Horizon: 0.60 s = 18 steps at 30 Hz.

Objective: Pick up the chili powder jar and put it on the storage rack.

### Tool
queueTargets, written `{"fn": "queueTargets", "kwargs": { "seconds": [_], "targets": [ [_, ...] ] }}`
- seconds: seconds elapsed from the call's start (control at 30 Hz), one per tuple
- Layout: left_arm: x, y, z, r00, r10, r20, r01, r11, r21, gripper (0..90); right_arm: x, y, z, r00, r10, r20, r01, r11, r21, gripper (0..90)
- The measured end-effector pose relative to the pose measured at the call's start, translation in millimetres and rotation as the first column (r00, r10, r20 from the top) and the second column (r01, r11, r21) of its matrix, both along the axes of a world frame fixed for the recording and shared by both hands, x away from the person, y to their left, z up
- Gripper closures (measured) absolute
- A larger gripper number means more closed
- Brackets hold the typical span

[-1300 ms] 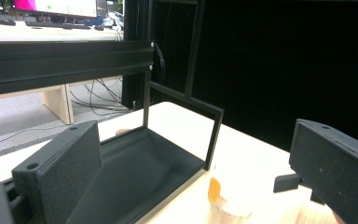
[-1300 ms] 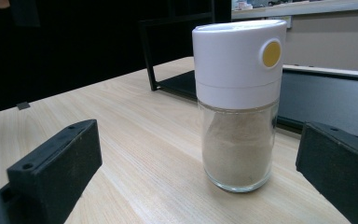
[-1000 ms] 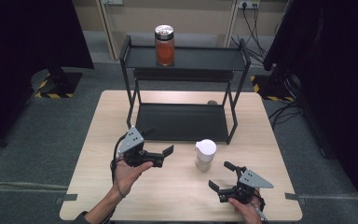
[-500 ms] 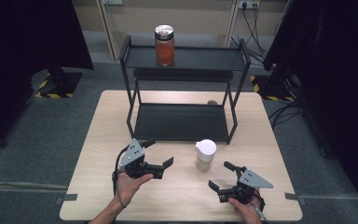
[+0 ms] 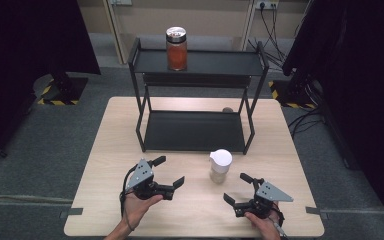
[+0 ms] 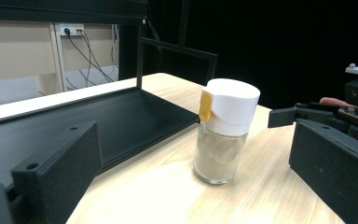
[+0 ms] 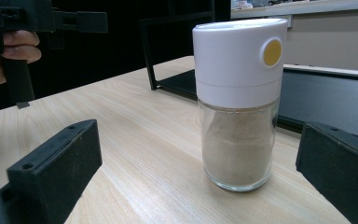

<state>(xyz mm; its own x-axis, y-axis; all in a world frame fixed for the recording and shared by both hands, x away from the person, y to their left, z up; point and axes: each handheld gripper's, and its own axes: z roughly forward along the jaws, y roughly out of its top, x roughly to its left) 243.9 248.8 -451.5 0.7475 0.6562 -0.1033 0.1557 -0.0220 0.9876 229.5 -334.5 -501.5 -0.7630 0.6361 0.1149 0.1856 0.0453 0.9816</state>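
A glass shaker jar [image 5: 220, 166] with a white cap and a yellow button stands upright on the wooden table [image 5: 120, 140], just in front of the black rack. Beige powder fills its glass part [image 6: 216, 156] [image 7: 237, 149]. My left gripper [image 5: 169, 171] hovers to the jar's left, open, with nothing between its jaws. Open as well, my right gripper [image 5: 235, 188] sits near the front edge, right of and closer than the jar. Both point at the jar from a short distance, and neither touches it.
A black two-tier metal rack [image 5: 195, 131] stands at the middle of the table. On its top shelf [image 5: 220, 62] is a jar of orange contents with a silver lid [image 5: 176, 49]. A small brown object [image 5: 227, 109] lies behind the rack.
My left gripper has moved back toward the person and slightly lower. The right gripper and the shaker jar have stayed put.
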Motion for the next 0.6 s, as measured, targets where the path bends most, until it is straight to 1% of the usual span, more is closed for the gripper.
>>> {"fn": "queueTargets", "kwargs": {
  "seconds": [0.07,0.2,0.37,0.4,0.43,0.6],
  "targets": [
    [-2.2,0.5,-2.8,1.0000,0.004,0.005,-0.004,1.0000,0.004,1.9,0.0,-0.1,-0.1,1.0000,0.000,0.002,0.000,1.000,0.001,0.4],
    [-4.8,2.0,-9.9,1.0000,0.001,-0.005,-0.001,0.9999,0.011,1.9,0.0,0.0,0.3,1.0000,0.002,0.004,-0.002,1.000,-0.002,0.4],
    [-9.1,5.3,-21.7,0.9997,0.011,-0.022,-0.011,0.9999,0.003,1.9,-0.1,0.2,0.6,1.0000,0.003,0.005,-0.003,1.000,-0.003,0.4],
    [-9.1,5.3,-21.7,0.9997,0.011,-0.022,-0.011,0.9999,0.003,1.9,-0.1,0.2,0.6,1.0000,0.003,0.005,-0.003,1.000,-0.003,0.4],
    [-8.8,6.9,-23.8,0.9994,0.010,-0.034,-0.010,0.9999,0.002,1.9,-0.2,0.3,0.7,1.0000,0.005,0.005,-0.005,1.000,-0.003,0.4],
    [-10.5,8.4,-30.0,0.9994,0.009,-0.034,-0.009,0.9999,-0.006,1.9,0.0,1.0,1.0,1.0000,0.008,0.005,-0.008,1.000,-0.008,0.4]
  ]
}}
